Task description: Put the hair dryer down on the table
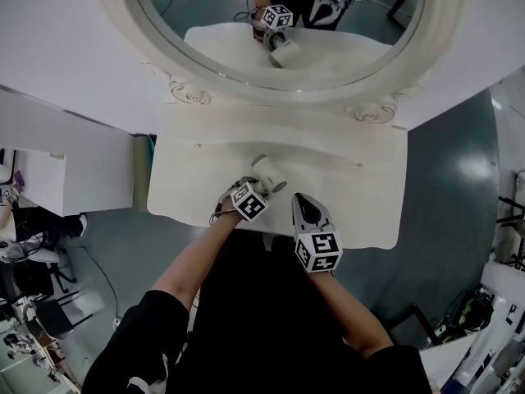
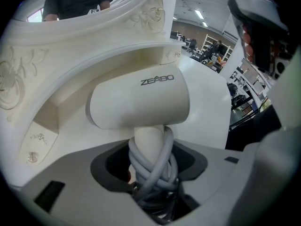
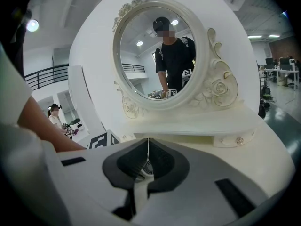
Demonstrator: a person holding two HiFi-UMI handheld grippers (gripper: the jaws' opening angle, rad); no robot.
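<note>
Left gripper (image 2: 150, 166) is hanging with jaws apart around the handle (image 2: 149, 138) of the white plastic hair dryer (image 1: 267, 173), its pads seemingly clear of it. Right gripper (image 3: 148, 142) is idling alongside, jaws together and empty. Beyond, the dryer's barrel (image 2: 138, 100) appears to be resting on the cream scalloped dressing table (image 1: 361, 179). The setting-down looks done, and only drawing the gripper away is remaining.

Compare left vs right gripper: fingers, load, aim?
Fingers: on the left gripper they stand apart around the cord-wrapped handle of the hair dryer; on the right gripper they are closed together. Load: left has the hair dryer between them; right has nothing. Aim: left looks down at the table; right looks toward the mirror. Both carry marker cubes.
</note>
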